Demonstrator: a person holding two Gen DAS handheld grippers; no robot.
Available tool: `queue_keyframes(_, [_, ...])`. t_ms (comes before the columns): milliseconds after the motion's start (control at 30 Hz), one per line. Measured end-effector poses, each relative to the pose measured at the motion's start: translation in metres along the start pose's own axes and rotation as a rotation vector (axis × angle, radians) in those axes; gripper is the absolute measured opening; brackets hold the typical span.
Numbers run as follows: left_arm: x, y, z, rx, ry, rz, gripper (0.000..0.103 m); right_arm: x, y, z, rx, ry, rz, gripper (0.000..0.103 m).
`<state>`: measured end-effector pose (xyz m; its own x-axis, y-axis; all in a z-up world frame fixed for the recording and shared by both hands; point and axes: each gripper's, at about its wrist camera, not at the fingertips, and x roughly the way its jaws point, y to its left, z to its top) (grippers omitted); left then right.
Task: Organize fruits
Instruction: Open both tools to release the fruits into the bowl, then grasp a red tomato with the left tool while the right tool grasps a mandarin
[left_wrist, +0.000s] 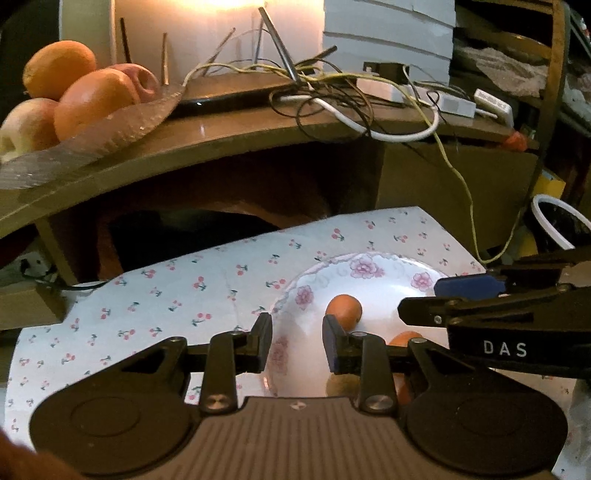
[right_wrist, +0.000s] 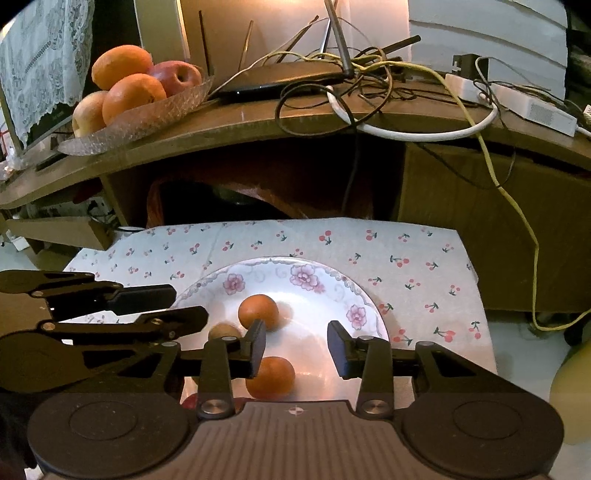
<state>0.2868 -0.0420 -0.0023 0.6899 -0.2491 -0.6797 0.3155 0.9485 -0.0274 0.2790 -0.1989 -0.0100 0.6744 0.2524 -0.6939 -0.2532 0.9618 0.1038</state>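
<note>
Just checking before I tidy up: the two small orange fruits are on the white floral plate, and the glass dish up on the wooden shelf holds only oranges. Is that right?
Not quite. The clear glass dish on the brown wooden shelf holds apples as well as oranges: the right wrist view shows a red apple behind the oranges. The two small orange fruits do sit on the white floral plate.

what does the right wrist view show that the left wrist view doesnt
Only the right wrist view shows the white lace cloth at upper left and all of the lower small orange fruit. Only the left wrist view shows the white curved tube at right. Both show the white floral plate, the clear glass dish of oranges and apples on the wooden shelf, and the cherry-print cloth.
</note>
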Motion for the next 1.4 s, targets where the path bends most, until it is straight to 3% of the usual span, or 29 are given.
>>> queue_keyframes(433, [-0.049,0.015,-0.018,-0.031,-0.006,0.031,0.039,-0.029,0.023,-0.008,-0.026,-0.008,0.065,0.040])
queue_keyframes(833, [-0.101,0.040,-0.071,-0.065,0.059,0.040,0.041,-0.052,0.075,-0.048,-0.086,0.064,0.193,0.041])
queue_keyframes(1033, [-0.101,0.051,-0.087,-0.038,0.098,0.041,0.041,-0.031,0.093,-0.065,-0.106,0.130,0.194,0.041])
queue_keyframes(1400, [-0.093,0.047,-0.097,0.048,0.136,-0.015,0.041,0.005,0.102,-0.070,-0.126,0.149,0.181,0.042])
